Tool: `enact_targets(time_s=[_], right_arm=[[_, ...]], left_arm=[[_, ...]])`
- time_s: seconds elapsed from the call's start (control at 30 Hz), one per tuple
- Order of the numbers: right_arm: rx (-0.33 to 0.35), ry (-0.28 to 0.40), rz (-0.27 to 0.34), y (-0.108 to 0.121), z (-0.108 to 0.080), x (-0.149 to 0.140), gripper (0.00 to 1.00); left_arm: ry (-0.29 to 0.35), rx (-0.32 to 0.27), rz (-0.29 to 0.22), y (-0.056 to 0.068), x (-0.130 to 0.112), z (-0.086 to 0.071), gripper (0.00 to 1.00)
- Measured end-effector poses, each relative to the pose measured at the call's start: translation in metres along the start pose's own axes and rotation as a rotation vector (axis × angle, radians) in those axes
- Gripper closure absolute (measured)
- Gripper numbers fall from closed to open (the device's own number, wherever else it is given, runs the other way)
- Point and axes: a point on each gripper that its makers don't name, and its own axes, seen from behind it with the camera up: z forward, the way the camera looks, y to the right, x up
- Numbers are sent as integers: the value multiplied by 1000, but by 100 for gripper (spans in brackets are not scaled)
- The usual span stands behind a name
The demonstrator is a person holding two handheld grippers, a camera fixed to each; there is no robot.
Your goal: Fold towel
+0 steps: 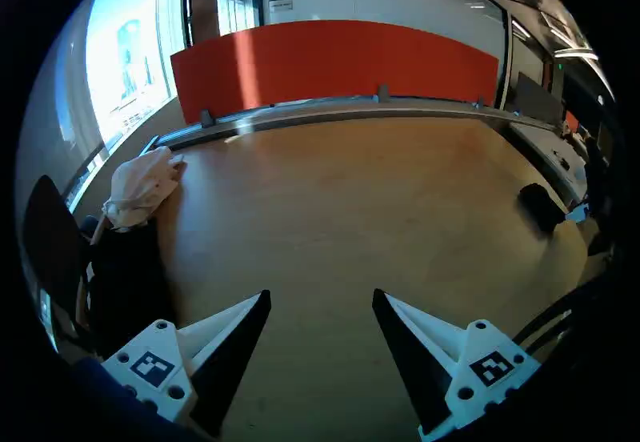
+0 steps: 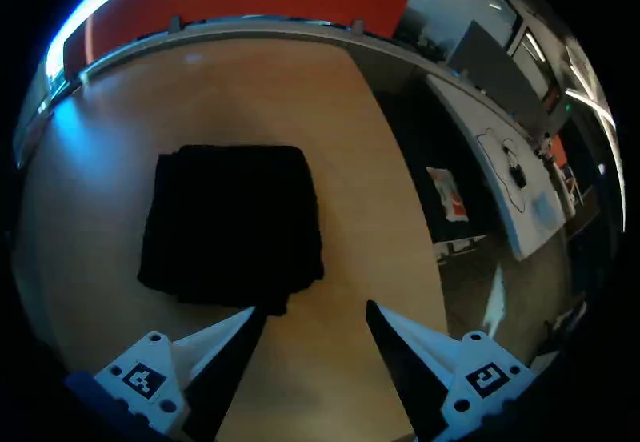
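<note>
In the right gripper view a black towel (image 2: 232,222) lies flat on the wooden table (image 2: 376,202), folded into a rough square. My right gripper (image 2: 312,314) is open just in front of the towel's near edge, its left finger close to the near corner, with nothing between the fingers. The left gripper (image 1: 320,302) also stands open, over bare wood of the table (image 1: 344,202), holding nothing.
A pale pink cloth (image 1: 140,186) lies heaped at the table's left edge above a dark chair (image 1: 120,282). A small dark object (image 1: 542,206) sits near the right edge. An orange divider (image 1: 336,62) runs along the far side. A white desk (image 2: 512,194) stands past the table's right edge.
</note>
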Motion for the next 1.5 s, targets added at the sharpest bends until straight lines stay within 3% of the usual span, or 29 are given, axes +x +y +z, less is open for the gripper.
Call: enact_targets(time_s=[0.4,0.8,1.2,1.5], right_arm=[[-79,-2,5,20,-13,-3,4],[-55,63,15,8,-29,16,4],[32,271,56,-46,-73,78,4],[112,501,56,-100,-125,143,4]], left_arm=[[21,9,-6,-6,6,-4,6],[37,4,-7,-8,11,-1,6],[75,4,-29,-17,29,11,6],[137,10,-41,-25,54,19,6]])
